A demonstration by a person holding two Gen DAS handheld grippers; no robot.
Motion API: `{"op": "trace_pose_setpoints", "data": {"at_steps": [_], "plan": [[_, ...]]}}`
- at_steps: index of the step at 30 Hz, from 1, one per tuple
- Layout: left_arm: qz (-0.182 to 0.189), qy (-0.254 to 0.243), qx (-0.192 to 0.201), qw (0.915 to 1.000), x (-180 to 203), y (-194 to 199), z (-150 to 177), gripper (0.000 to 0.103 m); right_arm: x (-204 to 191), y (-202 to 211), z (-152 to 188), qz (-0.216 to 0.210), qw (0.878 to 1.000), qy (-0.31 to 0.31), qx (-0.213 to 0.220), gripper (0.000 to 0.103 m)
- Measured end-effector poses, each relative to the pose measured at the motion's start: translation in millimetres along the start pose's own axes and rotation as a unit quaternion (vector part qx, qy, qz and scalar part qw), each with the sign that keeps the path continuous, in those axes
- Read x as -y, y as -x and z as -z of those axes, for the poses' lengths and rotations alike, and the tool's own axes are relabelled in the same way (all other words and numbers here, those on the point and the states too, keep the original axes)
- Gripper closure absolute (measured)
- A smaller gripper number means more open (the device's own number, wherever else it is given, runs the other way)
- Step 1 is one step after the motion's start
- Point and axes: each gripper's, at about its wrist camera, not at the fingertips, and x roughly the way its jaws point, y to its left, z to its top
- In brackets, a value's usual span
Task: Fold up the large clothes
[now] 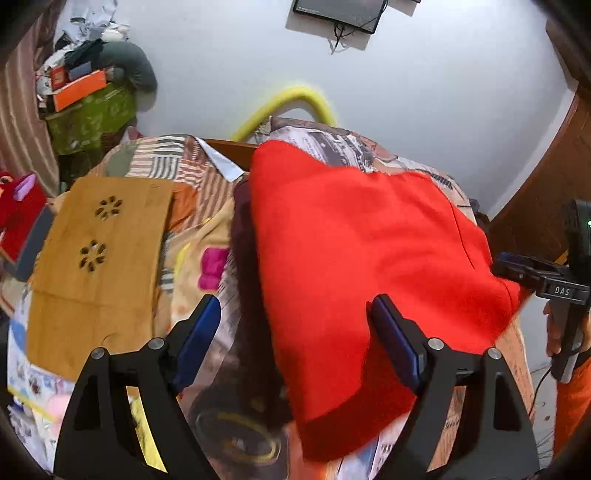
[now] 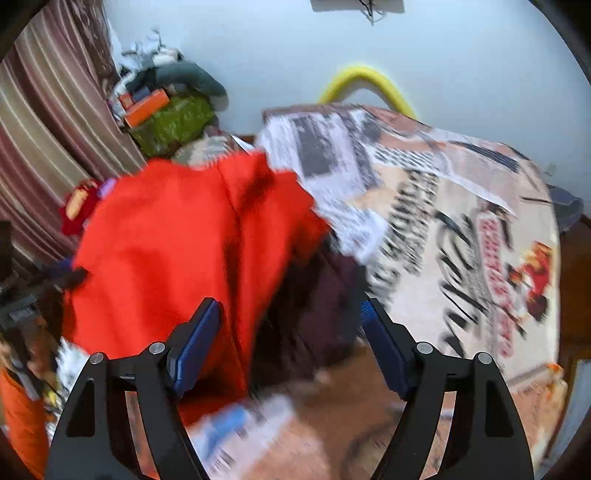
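Garment (image 1: 354, 236) (red) hiding dark cloth (image 1: 243, 236), right gripper (image 2: 290, 314) view blurred, left gripper (image 1: 295, 314) also spread, empty

1. The place was a home bedroom: a bed (image 1: 332, 144) under a printed patchwork cover (image 2: 443, 206) filled most of both views.
2. A striped curtain (image 2: 48, 122) hung at the bed's far left corner.
3. Beside it stood a green box (image 1: 88, 118) heaped with clothes and cartons.
4. A dark screen (image 1: 338, 13) hung on the pale wall (image 1: 424, 81).
5. A red plush toy (image 1: 18, 210) lay at the bed's left edge, beside a perforated wooden board (image 1: 99, 258).
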Motion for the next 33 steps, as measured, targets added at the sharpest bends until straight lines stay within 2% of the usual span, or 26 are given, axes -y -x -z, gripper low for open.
{"op": "trace_pose_setpoints", "data": {"at_steps": [3,6,9,13,17,21,23,27,29,33], "plan": [[-0.019,0.01,-0.002,0.9998,0.6,26.3,17.9,0.02,8.2,27.4,24.5,0.012,1.0,-0.01,0.017,0.027],[-0.021,0.009,0.016,0.9996,8.1,59.5,30.6,0.02,13.4,58.2,43.7,-0.03,0.997,-0.047,0.045,0.027],[-0.02,0.012,0.054,0.9983,25.2,108.0,44.8,0.02,9.9,92.8,59.0,-0.069,0.992,-0.079,0.073,0.027],[-0.048,-0.03,0.119,0.9913,63.8,171.0,65.1,0.02,-9.5,146.0,75.0,-0.081,0.985,-0.073,0.135,0.027],[-0.074,-0.073,0.189,0.9766,108.4,232.5,94.9,0.02,-35.8,210.3,102.2,-0.095,0.971,-0.043,0.216,0.027],[-0.072,-0.089,0.258,0.9594,140.8,281.8,130.4,0.02,-61.0,258.2,137.4,-0.087,0.952,-0.015,0.293,0.027],[-0.069,-0.093,0.297,0.9477,154.9,305.7,151.6,0.019,-74.2,275.4,155.3,-0.079,0.941,0.004,0.329,0.027],[-0.061,-0.095,0.36,0.9261,172.5,337.9,192.7,0.017,-99.3,295.6,189.2,-0.059,0.919,0.038,0.387,0.027],[-0.056,-0.093,0.374,0.921,178.1,344.4,208.6,0.016,-110.7,300.1,203.8,-0.052,0.911,0.052,0.406,0.027],[-0.08,-0.094,0.408,0.9046,187.7,349.3,236.8,0.015,-127.8,302.9,226.7,-0.034,0.895,0.078,0.437,0.027]]}}
